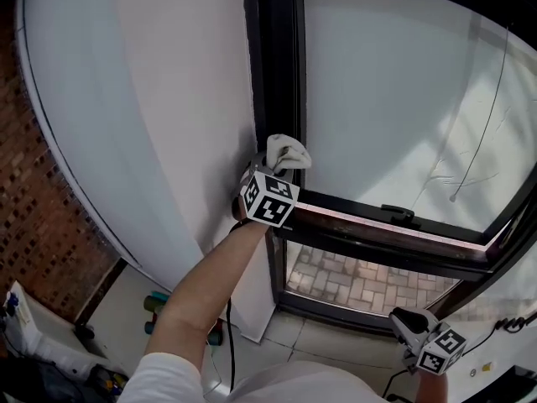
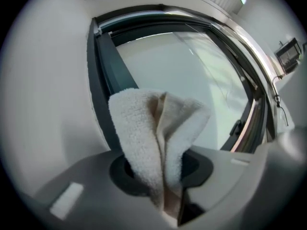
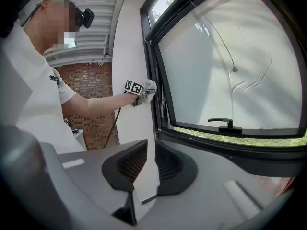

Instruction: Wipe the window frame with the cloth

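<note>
A white terry cloth [image 1: 287, 152] is clamped in my left gripper [image 1: 275, 170], which is shut on it. The cloth rests against the dark vertical window frame [image 1: 273, 57], just above the lower sash corner. In the left gripper view the folded cloth [image 2: 153, 138] rises from between the jaws of the left gripper [image 2: 160, 171] and hides the frame [image 2: 103, 75] behind it. My right gripper [image 1: 404, 322] hangs low at the bottom right, shut and empty. From the right gripper [image 3: 151, 159], the cloth [image 3: 149, 86] shows pressed on the frame [image 3: 156, 56].
A black window handle [image 1: 398, 215] sits on the lower sash rail. A white wall panel [image 1: 151, 99] borders the frame on the left, with brick wall [image 1: 33, 183] beyond. Bottles [image 1: 155, 302] stand on the floor below, and a black cable [image 1: 228, 342] hangs from the left arm.
</note>
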Motion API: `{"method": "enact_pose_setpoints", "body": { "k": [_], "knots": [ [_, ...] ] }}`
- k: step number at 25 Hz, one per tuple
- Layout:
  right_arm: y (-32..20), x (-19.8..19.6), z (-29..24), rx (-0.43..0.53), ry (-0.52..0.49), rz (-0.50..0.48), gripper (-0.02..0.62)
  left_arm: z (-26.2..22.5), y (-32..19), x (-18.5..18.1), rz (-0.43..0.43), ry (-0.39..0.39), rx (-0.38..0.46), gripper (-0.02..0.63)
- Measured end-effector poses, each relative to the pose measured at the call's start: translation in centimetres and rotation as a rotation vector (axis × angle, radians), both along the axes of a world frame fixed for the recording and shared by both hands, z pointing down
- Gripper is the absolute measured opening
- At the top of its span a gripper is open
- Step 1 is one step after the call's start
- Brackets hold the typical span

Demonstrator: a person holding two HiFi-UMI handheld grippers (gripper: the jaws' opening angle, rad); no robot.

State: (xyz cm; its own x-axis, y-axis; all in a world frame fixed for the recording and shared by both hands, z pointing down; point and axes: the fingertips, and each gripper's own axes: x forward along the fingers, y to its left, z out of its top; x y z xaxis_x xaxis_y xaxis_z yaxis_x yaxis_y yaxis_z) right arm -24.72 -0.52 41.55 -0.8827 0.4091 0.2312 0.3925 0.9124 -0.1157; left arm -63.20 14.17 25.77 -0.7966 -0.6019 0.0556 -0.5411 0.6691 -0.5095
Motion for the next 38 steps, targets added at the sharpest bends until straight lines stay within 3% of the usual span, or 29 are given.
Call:
{"method": "enact_pose_setpoints", "body": {
  "k": [8, 21, 26, 30, 34, 38],
  "knots": [
    [-0.6, 0.8, 0.2, 0.004, -0.003, 0.013, 0.052, -8.4, 0.7, -0.2, -0.004, -0.049, 0.124, 0.133],
    [-1.8, 1.7, 0.5, 0.000, -0.006, 0.052, 0.052, -26.7, 1.5, 0.9, 0.018, -0.178, 0.313, 0.133],
    [-2.7, 2.4, 0.2, 0.003, -0.010, 0.086, 0.052, -34.5, 1.8, 1.1, -0.005, -0.250, 0.337, 0.133],
    [-3.5, 3.4, 0.2, 0.001, -0.012, 0.114, 0.052, -39.5, 1.7, 0.4, 0.007, -0.241, 0.361, 0.133],
    [-4.3, 4.5, 0.3, -0.004, -0.006, 0.149, 0.052, -42.6, 1.7, 0.0, 0.022, -0.215, 0.373, 0.135],
    [-5.1, 5.4, 0.4, -0.005, -0.003, 0.175, 0.052, -43.3, 1.4, 0.1, 0.012, -0.231, 0.334, 0.135]
  ]
}}
